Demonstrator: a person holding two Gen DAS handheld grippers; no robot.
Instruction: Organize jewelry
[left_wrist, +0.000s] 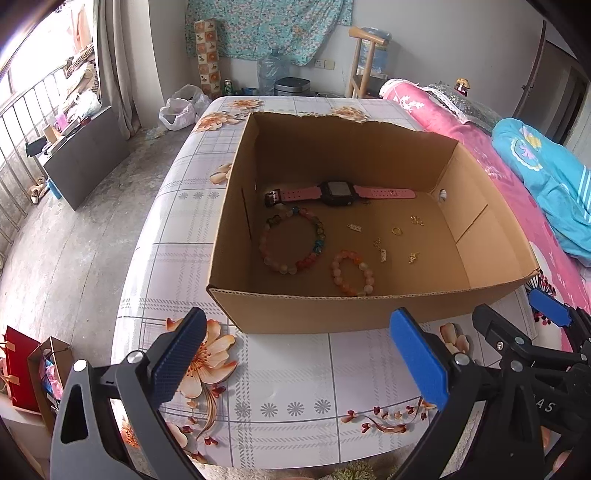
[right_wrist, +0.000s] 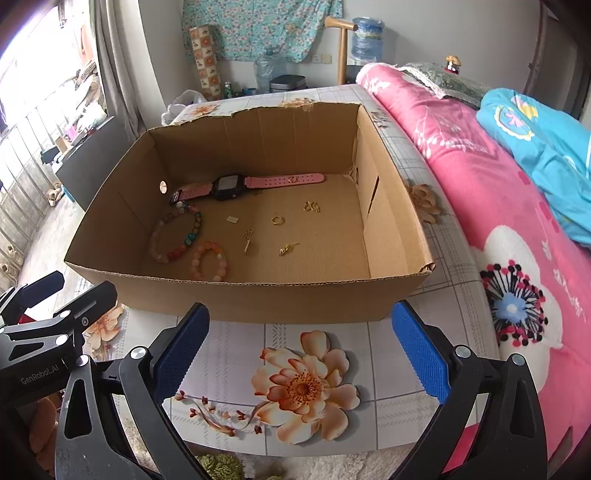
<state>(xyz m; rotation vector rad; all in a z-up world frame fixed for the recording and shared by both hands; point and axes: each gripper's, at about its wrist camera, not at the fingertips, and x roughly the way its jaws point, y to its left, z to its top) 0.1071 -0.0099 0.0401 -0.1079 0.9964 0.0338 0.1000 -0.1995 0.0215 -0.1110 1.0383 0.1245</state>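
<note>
Left gripper (left_wrist: 299, 354) and right gripper (right_wrist: 301, 350) both hang spread wide and empty over the table (right_wrist: 332, 354), just short of the box (right_wrist: 236, 295). Inside lie one watch (left_wrist: 334, 192), strap running left-right along the far wall, two bracelets (left_wrist: 291, 240) and several gold bits (left_wrist: 397, 231) too small to identify.

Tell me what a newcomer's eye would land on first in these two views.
First, the big open cardboard box in the middle of the flower-patterned table. Inside lie a pink-strapped watch along the far wall, two bead bracelets at the left, and small gold pieces scattered to the right. Both grippers hover open before the box, empty.
</note>
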